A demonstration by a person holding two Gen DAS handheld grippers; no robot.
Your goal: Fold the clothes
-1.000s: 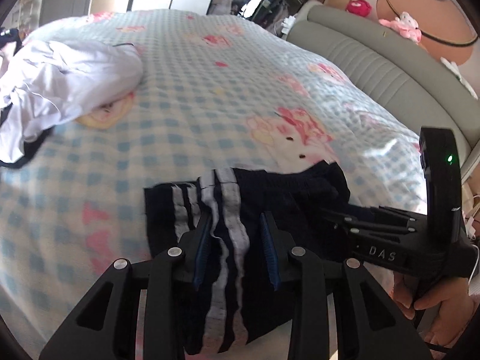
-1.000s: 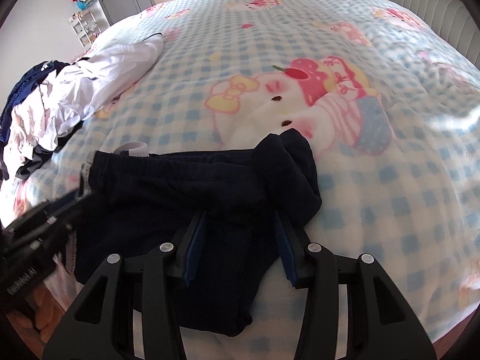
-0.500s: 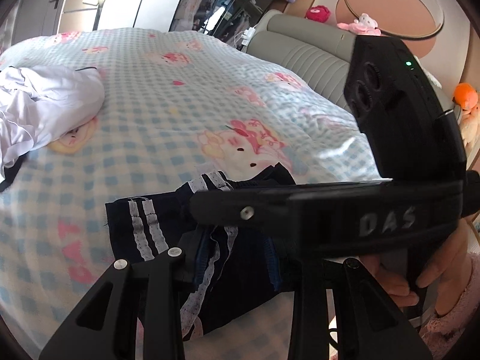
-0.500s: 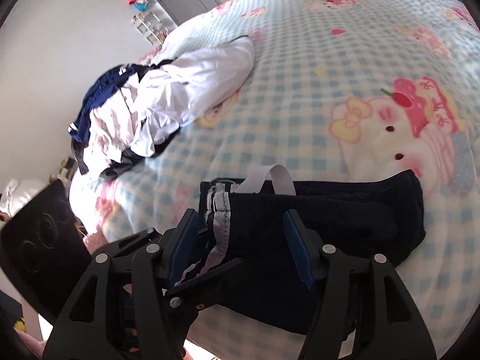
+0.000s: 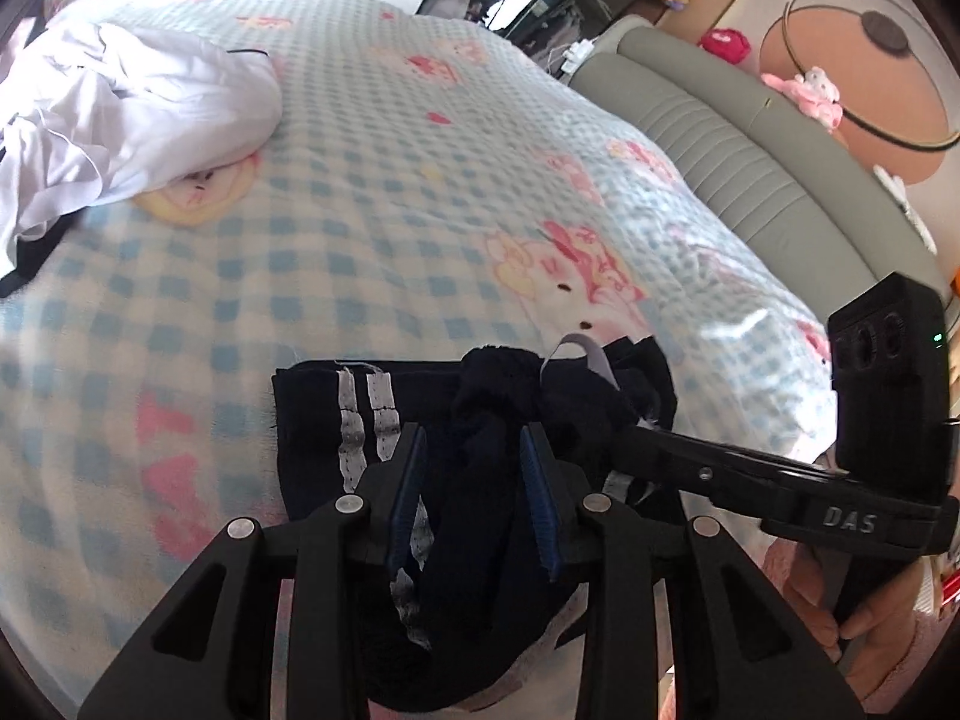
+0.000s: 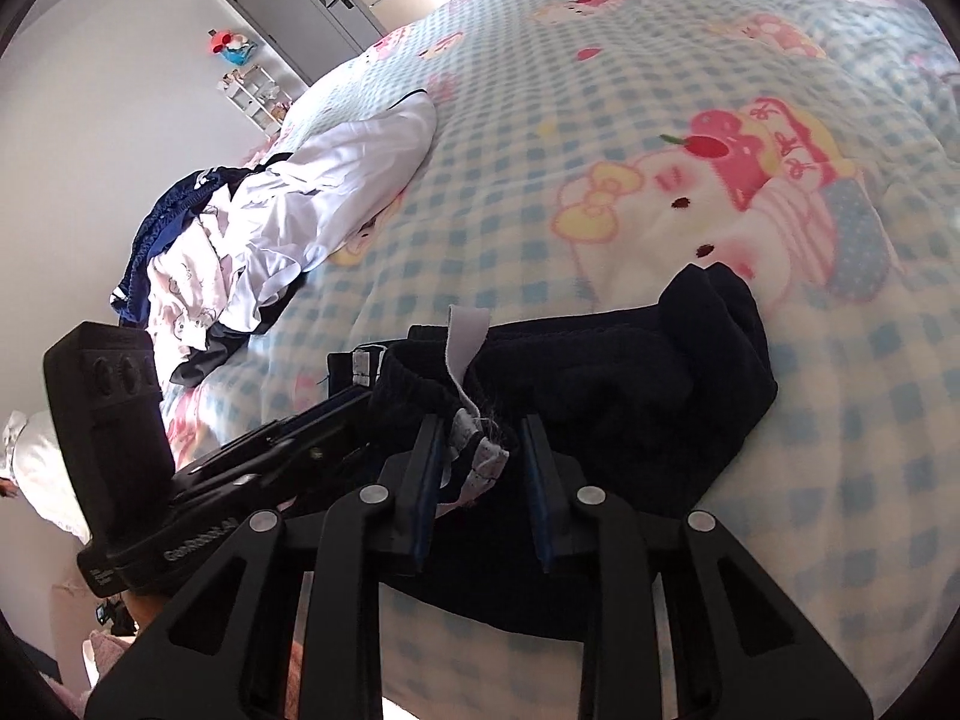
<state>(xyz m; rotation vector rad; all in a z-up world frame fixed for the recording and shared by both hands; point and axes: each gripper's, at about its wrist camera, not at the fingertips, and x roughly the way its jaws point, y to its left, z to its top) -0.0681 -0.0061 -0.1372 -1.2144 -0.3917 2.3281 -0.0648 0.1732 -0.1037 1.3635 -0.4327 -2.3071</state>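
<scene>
Shorts (image 5: 480,420), dark navy with two white side stripes, lie bunched near the front edge of the bed (image 5: 372,228), which is covered by a blue-and-white checked blanket printed with pink cartoon cats. The left claw (image 5: 474,498) straddles the middle of the garment, its blue-padded fingers (image 5: 408,492) set apart with a thick ridge of navy fabric rising between them; whether the pads actually press the cloth cannot be told from this view. The right claw (image 6: 480,480) sits at the waistband end, where a white ribbon loop (image 6: 468,336) stands up from the gathered elastic and frayed white trim lies between its blue pads (image 6: 427,480); the fingers stand somewhat apart, and a firm pinch cannot be confirmed. In the left wrist view the right claw's body (image 5: 840,480) reaches in from the right, its tip buried in the shorts' folds, with the person's right hand (image 5: 864,612) wrapped around its handle. In the right wrist view the left claw's housing (image 6: 120,450) appears at the lower left, its fingers reaching to the striped edge of the shorts (image 6: 600,396). A heap of unfolded clothes (image 6: 288,222), mostly white with a blue piece at its far side, lies on the bed well apart from the shorts, toward the left. A grey padded headboard (image 5: 750,156) curves along the bed's right side, with pink plush toys (image 5: 810,90) resting on top of it.
</scene>
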